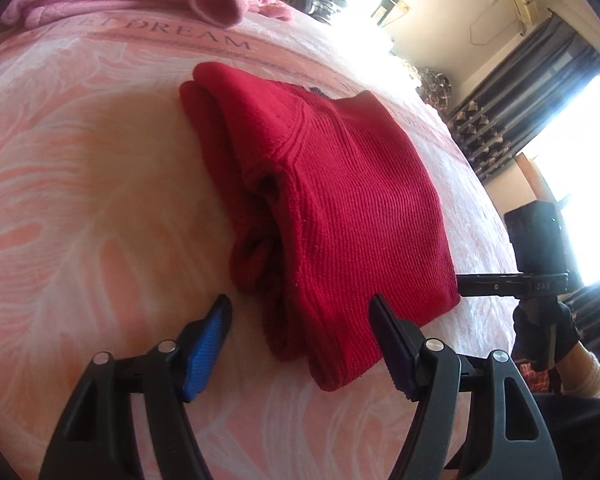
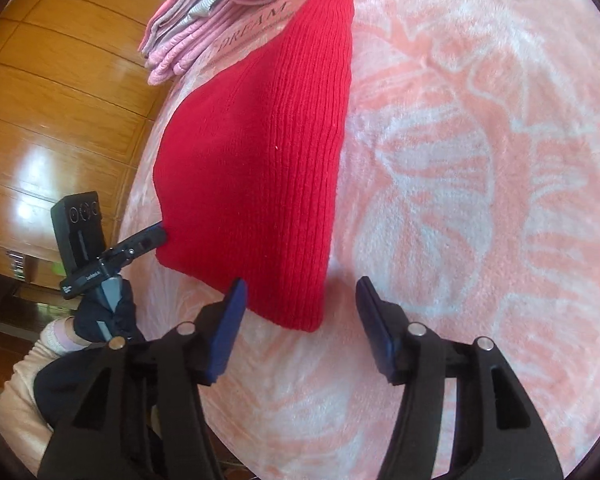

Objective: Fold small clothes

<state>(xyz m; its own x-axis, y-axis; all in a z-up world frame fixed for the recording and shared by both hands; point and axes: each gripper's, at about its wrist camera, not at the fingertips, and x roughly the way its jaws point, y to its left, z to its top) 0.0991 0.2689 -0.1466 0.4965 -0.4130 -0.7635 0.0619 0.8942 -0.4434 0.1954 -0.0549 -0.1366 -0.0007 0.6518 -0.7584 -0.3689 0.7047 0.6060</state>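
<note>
Fingers (image 1: pixel 216 332) of both grippers spread wide, holding nothing, frame the near edge of a folded red sweater (image 1: pixel 332 216) lying on a pink patterned bedspread (image 1: pixel 80 184) beside wooden wardrobe doors (image 2: pixel 60 100).

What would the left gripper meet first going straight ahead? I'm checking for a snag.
Probably the folded red sweater: its near edge lies between the left gripper's open jaws, on the pink blanket. Depth is unclear.
</note>
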